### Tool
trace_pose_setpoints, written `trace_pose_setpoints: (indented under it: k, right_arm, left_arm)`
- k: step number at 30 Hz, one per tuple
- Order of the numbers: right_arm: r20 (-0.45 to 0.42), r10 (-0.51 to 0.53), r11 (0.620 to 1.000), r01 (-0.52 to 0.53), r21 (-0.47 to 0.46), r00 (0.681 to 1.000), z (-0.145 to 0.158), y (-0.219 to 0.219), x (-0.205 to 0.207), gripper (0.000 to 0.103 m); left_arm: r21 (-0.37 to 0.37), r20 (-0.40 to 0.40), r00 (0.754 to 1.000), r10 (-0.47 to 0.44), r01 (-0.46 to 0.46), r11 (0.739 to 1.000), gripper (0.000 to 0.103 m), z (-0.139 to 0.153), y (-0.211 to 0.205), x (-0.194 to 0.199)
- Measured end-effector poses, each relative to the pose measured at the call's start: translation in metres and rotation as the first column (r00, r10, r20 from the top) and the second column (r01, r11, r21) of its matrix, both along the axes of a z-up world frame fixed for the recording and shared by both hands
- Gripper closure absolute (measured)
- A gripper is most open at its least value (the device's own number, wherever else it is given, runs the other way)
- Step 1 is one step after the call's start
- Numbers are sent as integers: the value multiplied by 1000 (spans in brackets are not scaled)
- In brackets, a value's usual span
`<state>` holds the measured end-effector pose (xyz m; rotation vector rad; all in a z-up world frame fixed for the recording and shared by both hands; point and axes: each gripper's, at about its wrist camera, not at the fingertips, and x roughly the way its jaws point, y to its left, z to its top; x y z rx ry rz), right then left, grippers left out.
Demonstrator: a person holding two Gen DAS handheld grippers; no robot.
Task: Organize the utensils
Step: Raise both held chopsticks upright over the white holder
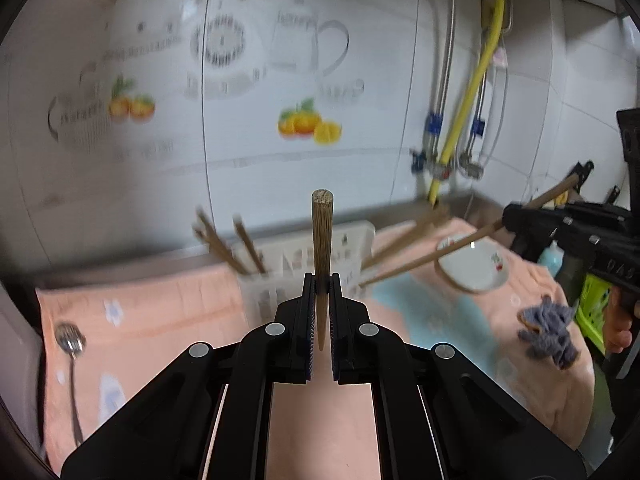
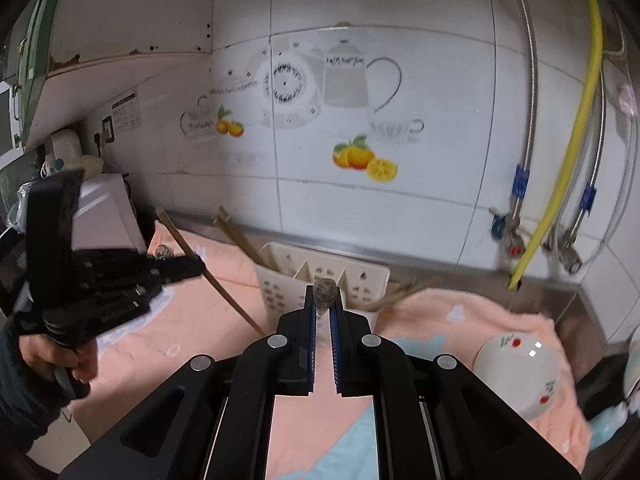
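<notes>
Both hands mid-carry, each with a chopstick. The left hand-held gripper is clamped on a wooden chopstick, thick end pointing away from the wrist, thin tip back between the jaws. The right hand-held gripper pinches a second chopstick seen end-on; from the left wrist view the same stick runs long and slanted out of that gripper, tip down toward the holder.

Target looks to be the white slotted utensil holder, standing on the peach towel near the tiled back wall. Its left compartment already carries several chopsticks, leaning left. More chopsticks seem to lie just right of the holder, blurred.

Step, as I read it: delivery of two sticks to the holder, not yet dropped in. Next move calls for tipping each stick thin end down and lining it over an open slot before release.

Room: the two grippers are well apart, the holder between them. The wall is close behind the holder, so overshoot is limited. A white bowl sits on the towel to the right, a spoon at near left, a grey cloth at the towel's right edge.
</notes>
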<state>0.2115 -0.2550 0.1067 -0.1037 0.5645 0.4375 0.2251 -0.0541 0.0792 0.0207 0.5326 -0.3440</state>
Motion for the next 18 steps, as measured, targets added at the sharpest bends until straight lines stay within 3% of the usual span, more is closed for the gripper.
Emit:
trace_pose_setpoints:
  k: [8,18]
  right_arm:
    - [14,-30,999,31,-44,999,18,-1,23,97]
    - [-30,-63,993,60,-98,998,1,4,53,97]
  left_arm:
    - [14,118,992,52,-54,998,98,57,4,22]
    - [20,47,994,97,-98,995,98,35,10,64]
